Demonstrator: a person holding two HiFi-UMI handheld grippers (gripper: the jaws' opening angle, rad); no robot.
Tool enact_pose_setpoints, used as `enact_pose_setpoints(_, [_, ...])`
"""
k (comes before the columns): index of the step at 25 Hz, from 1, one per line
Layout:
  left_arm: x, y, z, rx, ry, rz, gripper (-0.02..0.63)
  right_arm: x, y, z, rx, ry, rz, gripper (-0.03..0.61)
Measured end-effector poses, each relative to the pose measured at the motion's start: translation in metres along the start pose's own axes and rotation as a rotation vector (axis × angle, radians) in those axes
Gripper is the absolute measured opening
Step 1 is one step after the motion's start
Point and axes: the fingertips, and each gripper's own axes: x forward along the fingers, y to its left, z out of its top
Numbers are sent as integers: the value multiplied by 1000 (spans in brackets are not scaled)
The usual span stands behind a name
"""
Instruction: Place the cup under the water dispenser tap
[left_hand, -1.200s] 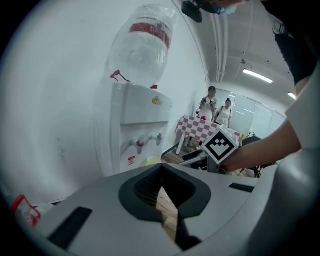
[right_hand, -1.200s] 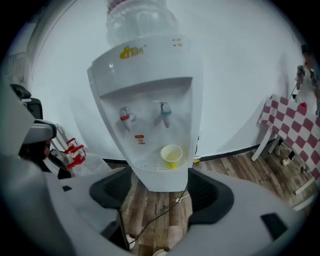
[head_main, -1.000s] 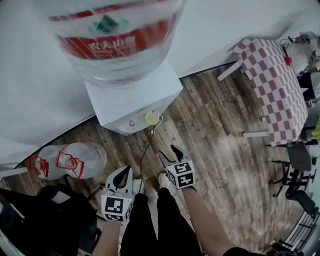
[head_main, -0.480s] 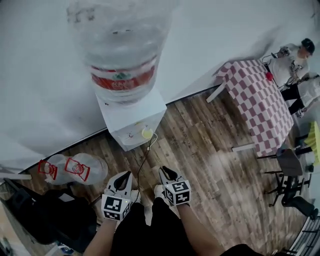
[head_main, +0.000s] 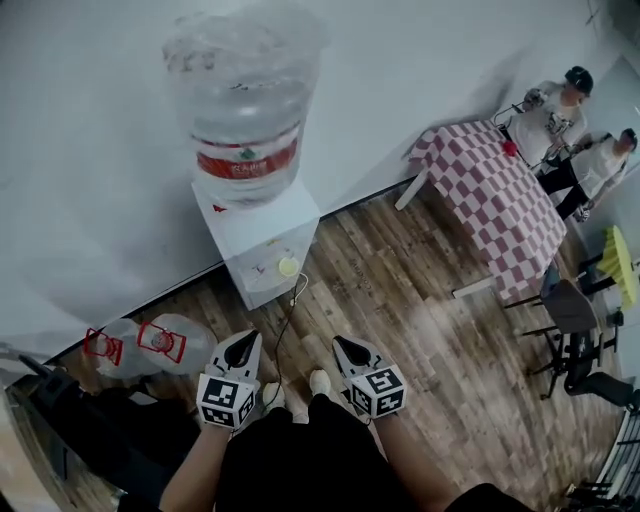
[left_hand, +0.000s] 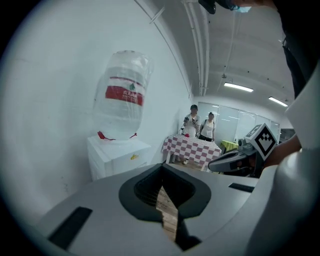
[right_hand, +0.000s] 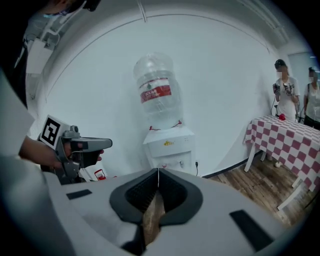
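Cup: a small yellow cup (head_main: 288, 266) is seen at the front of the water dispenser (head_main: 250, 225), at 12 o'clock from both grippers, and it is touched by neither.
Dispenser: a white cabinet is set against the wall, with a big bottle (head_main: 245, 110) standing on top.
Tap: it is too small to be made out, so it cannot be told whether the cup sits squarely beneath it.
Left gripper (head_main: 243, 345): the jaws are brought together tip to tip and nothing is held; only floorboards show behind them.
Right gripper (head_main: 346, 348): the jaws have just been closing and are now pressed together, with nothing between them.
Position: both grippers are held low at 6 o'clock, well apart from the dispenser.
Step in hand: the placing looks done, and a check of the cup's seat is judged to be what remains.
Doing it well: the cup should be approached from 6 o'clock, gripped low on its wall, and nudged only if it is off-centre.
Care: the jaws should be opened fully before any regrasp, so the light cup is not tipped.
Hazard: a cable (head_main: 288, 315) runs from the dispenser toward the feet and is best avoided.
Surroundings: spare bottles (head_main: 150, 340) lie at 9 o'clock, and a checked bench (head_main: 490, 200) stands at 2 o'clock.
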Motion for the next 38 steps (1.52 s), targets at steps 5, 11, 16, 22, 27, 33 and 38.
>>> enact_pose_setpoints(5, [-13,-8,7,33,-12,-10,14,-31,9,9,24,-78,-7,24])
enact_pose_setpoints(11, [-30,-12,9,-3,-25,69,14,-44,7,23,3,-121,45,23])
enact_pose_setpoints(16, [-38,-18,24,-13,-73,137,14,-49,-3,39,-71,-133,96,21])
enact_pose_setpoints(22, [-33,-22,32,-43,-91,202,14,-49,-17,51,-110,-137,145,21])
enact_pose_setpoints(27, [-22,-34,34,-51,-87,206,14,-50,-29,44,-121,-116,153,21])
enact_pose_setpoints(33, [-15,-43,33,-38,-76,217,14,-53,-40,38,-115,-108,150,21])
enact_pose_setpoints(38, [-12,-42,31,-38,-69,226,14,-50,-49,36,-117,-102,139,21])
